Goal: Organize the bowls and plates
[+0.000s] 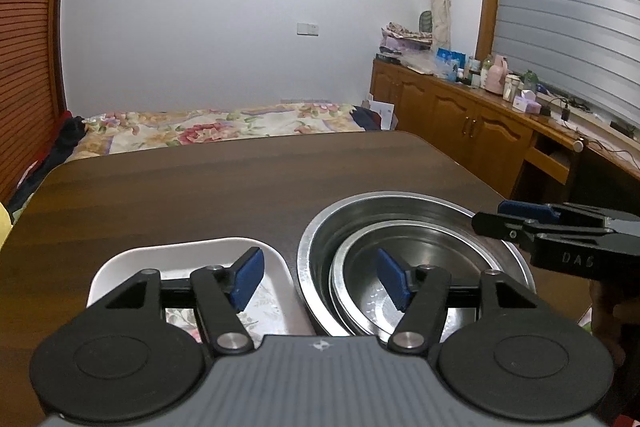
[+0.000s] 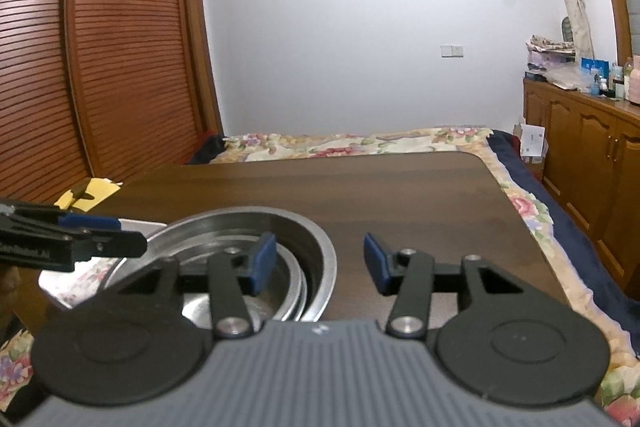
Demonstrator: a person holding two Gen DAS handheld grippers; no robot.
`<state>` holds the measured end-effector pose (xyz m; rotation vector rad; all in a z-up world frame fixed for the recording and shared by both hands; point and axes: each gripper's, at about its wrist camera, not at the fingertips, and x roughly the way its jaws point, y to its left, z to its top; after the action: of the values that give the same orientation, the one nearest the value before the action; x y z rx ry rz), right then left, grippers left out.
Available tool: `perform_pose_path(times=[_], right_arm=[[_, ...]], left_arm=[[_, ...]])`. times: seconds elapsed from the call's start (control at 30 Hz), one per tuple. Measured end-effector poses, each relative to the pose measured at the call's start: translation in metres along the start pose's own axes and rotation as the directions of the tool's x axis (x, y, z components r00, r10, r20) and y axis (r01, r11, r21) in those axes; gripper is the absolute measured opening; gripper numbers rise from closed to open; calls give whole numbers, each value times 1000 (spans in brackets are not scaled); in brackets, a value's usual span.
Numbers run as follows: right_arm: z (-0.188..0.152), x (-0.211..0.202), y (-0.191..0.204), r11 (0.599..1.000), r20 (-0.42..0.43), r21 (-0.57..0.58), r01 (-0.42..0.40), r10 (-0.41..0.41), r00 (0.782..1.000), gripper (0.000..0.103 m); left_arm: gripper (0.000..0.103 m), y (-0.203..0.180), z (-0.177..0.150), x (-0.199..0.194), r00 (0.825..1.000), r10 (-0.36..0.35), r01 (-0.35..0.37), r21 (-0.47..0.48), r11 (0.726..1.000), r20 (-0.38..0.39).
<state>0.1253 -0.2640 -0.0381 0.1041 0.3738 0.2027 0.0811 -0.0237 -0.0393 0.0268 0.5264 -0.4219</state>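
Note:
A large steel bowl (image 1: pixel 400 207) stands on the dark wooden table (image 1: pixel 200 187) with a smaller steel bowl (image 1: pixel 360 247) nested inside it. A white floral rectangular plate (image 1: pixel 180 251) lies just left of the bowls. My left gripper (image 1: pixel 318 277) is open and empty, hovering over the gap between plate and bowls. My right gripper (image 2: pixel 320 263) is open and empty over the large bowl's (image 2: pixel 320 251) right rim; the smaller bowl (image 2: pixel 294 291) shows inside. The right gripper also shows in the left wrist view (image 1: pixel 512 219), and the left gripper in the right wrist view (image 2: pixel 116 235).
The table's far half (image 2: pixel 400 195) is bare wood. A bed with a floral cover (image 1: pixel 224 127) lies beyond it. A wooden sideboard (image 1: pixel 460 115) with bottles runs along the right wall. A yellow paper (image 2: pixel 86 193) lies off the table's left.

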Motion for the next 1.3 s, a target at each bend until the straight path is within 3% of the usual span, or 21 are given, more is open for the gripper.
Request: perform_pose_path(times=[0.3, 0.7, 0.93, 1.3], right_arm=[[-11, 8, 3, 1000, -29, 16, -16, 16, 999, 58], [-17, 16, 2, 997, -59, 57, -43, 46, 997, 58], [-21, 18, 0, 993, -70, 98, -65, 72, 995, 58], [-20, 15, -1, 993, -45, 92, -72, 76, 996, 40]], left_arm=[[59, 0, -5, 8, 1000, -6, 5, -10, 1000, -28], [44, 2, -8, 13, 998, -24, 22, -37, 999, -56], [43, 0, -9, 15, 998, -20, 18, -34, 999, -57], [36, 1, -9, 15, 998, -2, 1, -22, 1000, -59]])
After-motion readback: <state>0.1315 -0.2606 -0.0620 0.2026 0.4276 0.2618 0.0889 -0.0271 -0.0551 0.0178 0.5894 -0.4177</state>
